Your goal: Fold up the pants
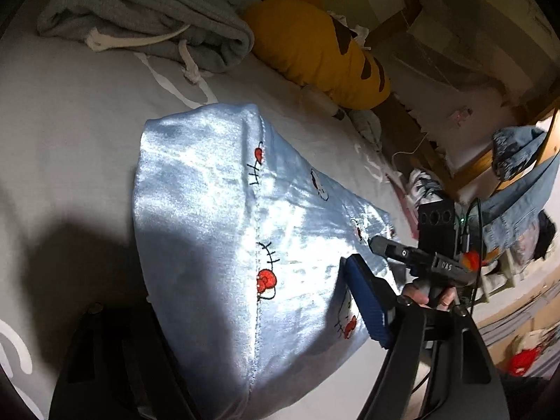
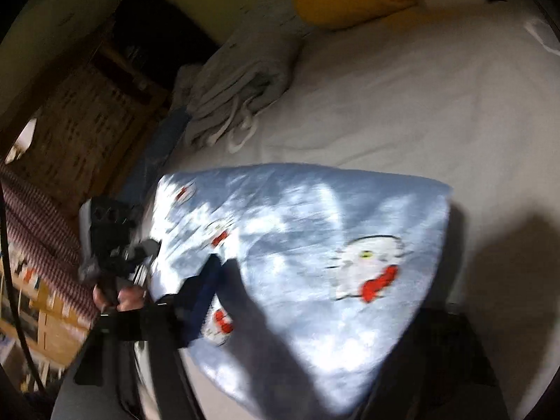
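Grey sweatpants (image 1: 147, 10) with a white drawstring lie bunched at the far left of a bed's pale sheet (image 1: 70, 122). At centre, light-blue satin pants (image 1: 217, 192) printed with cartoon cats and red bows lie folded flat on the bed. The left gripper (image 1: 224, 287) hangs over their near end, its fingers released and spread wide: the left finger sits in shadow beside the cloth, and the blue-padded right finger (image 1: 367, 301) is over the right edge, with nothing pinched. A yellow plush cushion (image 1: 315, 49) rests far right of centre. At the pants' right edge, a hand (image 1: 430, 294) holds the right gripper (image 2: 325, 283). Its own blurred view shows its fingers likewise parted across the satin, not clamped on it. Denim clothing (image 1: 525, 182) hangs at the far right.
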Tool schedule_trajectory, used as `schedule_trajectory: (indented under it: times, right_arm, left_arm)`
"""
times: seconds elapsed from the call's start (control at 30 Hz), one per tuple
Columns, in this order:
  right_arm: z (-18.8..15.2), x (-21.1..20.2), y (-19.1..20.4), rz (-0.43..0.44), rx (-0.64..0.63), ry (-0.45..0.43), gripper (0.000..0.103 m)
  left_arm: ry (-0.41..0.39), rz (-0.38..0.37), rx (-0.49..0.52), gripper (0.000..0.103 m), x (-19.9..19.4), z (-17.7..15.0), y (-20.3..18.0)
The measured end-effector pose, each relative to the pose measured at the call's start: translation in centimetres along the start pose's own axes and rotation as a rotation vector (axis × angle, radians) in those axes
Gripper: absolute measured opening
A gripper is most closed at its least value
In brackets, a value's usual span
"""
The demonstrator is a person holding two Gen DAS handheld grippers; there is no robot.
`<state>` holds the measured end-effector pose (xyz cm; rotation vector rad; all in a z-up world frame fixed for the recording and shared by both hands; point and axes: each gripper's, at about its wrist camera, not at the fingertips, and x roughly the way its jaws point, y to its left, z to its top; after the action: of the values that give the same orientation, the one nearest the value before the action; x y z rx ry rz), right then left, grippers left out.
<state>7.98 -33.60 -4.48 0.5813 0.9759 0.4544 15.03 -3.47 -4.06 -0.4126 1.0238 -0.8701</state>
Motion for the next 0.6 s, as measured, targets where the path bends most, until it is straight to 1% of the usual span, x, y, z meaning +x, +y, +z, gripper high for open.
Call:
schedule_trajectory:
  times: [0.07,0.13,0.2,0.27,0.33,0.4,0.47,0.5,0.53,0.57,0.6]
  right_arm:
    - [0.0,0.1,0.3,-0.011,-0.017,-0.002,0.062]
    - [-0.1,0.3,0.5,-0.007,-0.031,0.000,0.062]
    - [-0.2,0.5,0.8,0.009,-0.041,0.008,0.062]
    - [-0.3,1.0,1.0,0.047,-0.043,0.020,0.062]
    - [-0.2,1.6,1.2,0.063,-0.042,0.022,0.062]
    - [-0.2,2.0,1.4,0.073,-0.049,0.025,0.062]
    - [-0.2,2.2,1.5,0.077,-0.049,0.028,0.057]
    - [-0.2,2.4,1.5,0.077,-0.043,0.032,0.050]
    - [-0.2,2.4,1.3,0.074,-0.032,0.033,0.041]
    - [-0.2,2.5,1.1,0.073,-0.017,0.034,0.036]
    - [-0.4,2.5,0.8,0.080,-0.004,0.037,0.026]
  left_arm:
    - [-0.007,0.028,0.011,0.075,0.2,-0.1,-0.3]
    - [-0.014,0.035,0.019,0.077,0.4,-0.2,-0.7]
    - [-0.011,0.017,0.020,0.077,0.7,-0.2,-0.9]
    - [0.009,-0.004,0.026,0.077,1.2,-0.1,-1.1]
    - [0.034,-0.044,0.031,0.077,1.7,0.0,-1.4]
    - [0.044,-0.045,0.038,0.077,2.1,0.0,-1.7]
    - [0.055,-0.049,0.046,0.077,2.5,0.0,-1.9]
    - [0.057,-0.048,0.049,0.071,2.5,0.0,-2.0]
    - [0.054,-0.031,0.048,0.061,2.6,-0.1,-2.0]
    - [0.057,-0.013,0.036,0.036,2.7,-0.3,-1.8]
    - [0.068,-0.009,0.018,0.028,2.9,-0.4,-1.6]
